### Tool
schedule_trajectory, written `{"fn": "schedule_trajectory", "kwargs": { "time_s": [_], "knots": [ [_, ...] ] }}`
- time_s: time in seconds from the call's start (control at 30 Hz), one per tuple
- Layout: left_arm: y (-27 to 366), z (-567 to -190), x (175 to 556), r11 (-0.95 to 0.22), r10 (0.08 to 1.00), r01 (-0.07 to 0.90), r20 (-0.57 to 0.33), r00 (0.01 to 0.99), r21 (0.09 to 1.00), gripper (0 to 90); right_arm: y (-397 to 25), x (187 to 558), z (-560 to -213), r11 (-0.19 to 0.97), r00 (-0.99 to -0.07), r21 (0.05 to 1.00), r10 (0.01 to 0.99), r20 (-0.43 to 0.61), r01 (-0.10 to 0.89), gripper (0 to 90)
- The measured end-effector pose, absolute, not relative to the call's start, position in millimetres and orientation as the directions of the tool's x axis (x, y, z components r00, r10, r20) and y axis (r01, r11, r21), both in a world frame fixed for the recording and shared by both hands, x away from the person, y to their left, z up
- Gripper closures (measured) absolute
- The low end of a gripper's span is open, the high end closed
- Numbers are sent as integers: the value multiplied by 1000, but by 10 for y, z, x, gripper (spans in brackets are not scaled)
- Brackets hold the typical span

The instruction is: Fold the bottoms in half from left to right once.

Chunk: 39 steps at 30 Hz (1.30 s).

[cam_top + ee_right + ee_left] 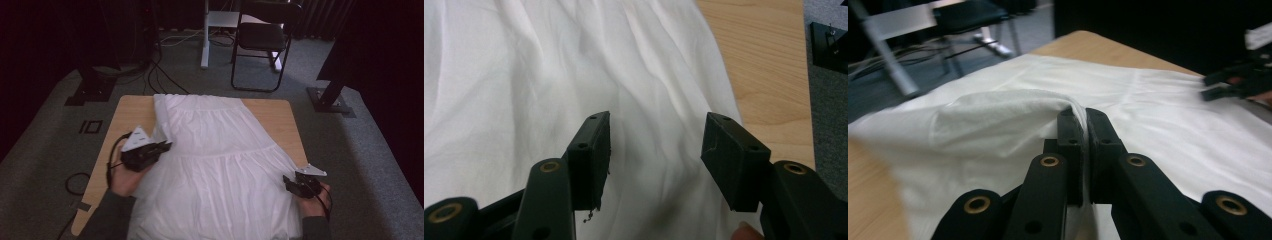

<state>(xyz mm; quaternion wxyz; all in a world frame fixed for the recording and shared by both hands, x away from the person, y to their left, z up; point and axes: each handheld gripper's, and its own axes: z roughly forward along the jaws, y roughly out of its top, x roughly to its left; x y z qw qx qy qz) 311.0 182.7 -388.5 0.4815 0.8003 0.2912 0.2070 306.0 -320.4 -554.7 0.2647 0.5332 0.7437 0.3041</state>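
Observation:
A white tiered skirt (pixel 215 165) lies spread flat over a small wooden table (pixel 275 117), waistband at the far edge. My left gripper (pixel 161 146) is shut on the skirt's left edge, which is lifted and folded inward. In the left gripper view the jaws of that gripper (pixel 1084 120) pinch a raised fold of the white cloth (pixel 998 112). My right gripper (pixel 290 181) is at the skirt's right side near the table's edge. In the right gripper view this gripper (pixel 656 137) stands open just above the cloth (pixel 524 75), nothing between its jaws.
A black chair (pixel 262 37) and a white stand (pixel 205 35) are on the grey carpet beyond the table. Black stand bases (pixel 330 100) and cables (pixel 160 75) lie at either side. Bare wood (pixel 764 65) shows right of the skirt.

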Motion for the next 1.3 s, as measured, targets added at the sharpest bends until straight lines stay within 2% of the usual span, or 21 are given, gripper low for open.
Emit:
{"fn": "schedule_trajectory", "kwargs": {
  "time_s": [0.03,0.07,0.1,0.2,0.3,0.33,0.43,0.47,0.5,0.53,0.57,0.6,0.67,0.77,0.8,0.83,0.87,0.9,1.0,1.17,1.3],
  "knots": [
    [1827,-3885,3110,-367,665,267,51,745,891,872,-3204,3060,-5547,246,-291,735,954,-69,632,445],
    [1570,-3861,3170,-380,624,248,49,780,891,872,-3199,3064,-5555,251,-294,732,953,-72,634,444],
    [1570,-3861,3170,-380,624,248,49,780,891,873,-3199,3064,-5555,251,-294,732,953,-72,634,444],
    [1063,-3835,3262,-380,537,211,29,843,901,873,-3193,3067,-5560,251,-292,731,954,-74,635,444],
    [823,-3874,3298,-375,498,212,4,867,902,873,-3190,3067,-5561,254,-292,730,953,-78,634,444],
    [595,-3966,3329,-389,459,223,-21,888,894,873,-3186,3067,-5562,260,-295,729,952,-84,633,444],
    [392,-4114,3364,-422,429,245,-45,902,873,872,-3179,3068,-5561,262,-294,730,952,-86,632,444],
    [222,-4301,3398,-457,416,276,-71,906,846,870,-3168,3069,-5554,262,-296,731,951,-87,630,444],
    [222,-4301,3398,-457,416,276,-71,906,846,858,-3168,3069,-5554,262,-296,731,951,-87,630,444],
    [133,-4476,3450,-466,412,319,-116,904,825,781,-3146,3070,-5534,265,-299,731,950,-88,628,444],
    [133,-4476,3450,-466,412,319,-116,904,825,729,-3146,3070,-5534,265,-299,731,950,-88,628,444],
    [119,-4562,3476,-474,422,329,-117,899,817,729,-3134,3070,-5524,268,-303,733,949,-88,625,444],
    [237,-4576,3484,-461,454,334,-105,885,822,606,-3042,3064,-5437,280,-326,747,941,-89,603,441],
    [427,-4516,3464,-453,498,318,-60,865,833,572,-2936,3067,-5355,294,-358,756,930,-84,585,439],
    [666,-4461,3441,-448,555,319,-19,831,835,553,-2830,3083,-5293,303,-392,763,917,-71,571,439],
    [666,-4461,3441,-448,555,319,-19,831,835,548,-2830,3083,-5293,303,-392,763,917,-71,571,439],
    [830,-4446,3423,-452,594,314,19,804,835,541,-2682,3113,-5230,313,-434,772,899,-53,554,445],
    [928,-4448,3412,-454,621,317,41,783,833,541,-2682,3113,-5230,313,-434,772,899,-53,554,445],
    [1434,-4606,3352,-458,729,374,100,677,806,518,-2329,3203,-5136,338,-511,776,859,-24,533,469],
    [1842,-4917,3261,-466,797,472,124,591,748,504,-2011,3329,-5092,362,-544,761,839,-14,538,482],
    [2053,-5099,3203,-418,840,531,91,536,737,476,-1809,3465,-5131,356,-542,725,840,29,589,407]
  ]
}}
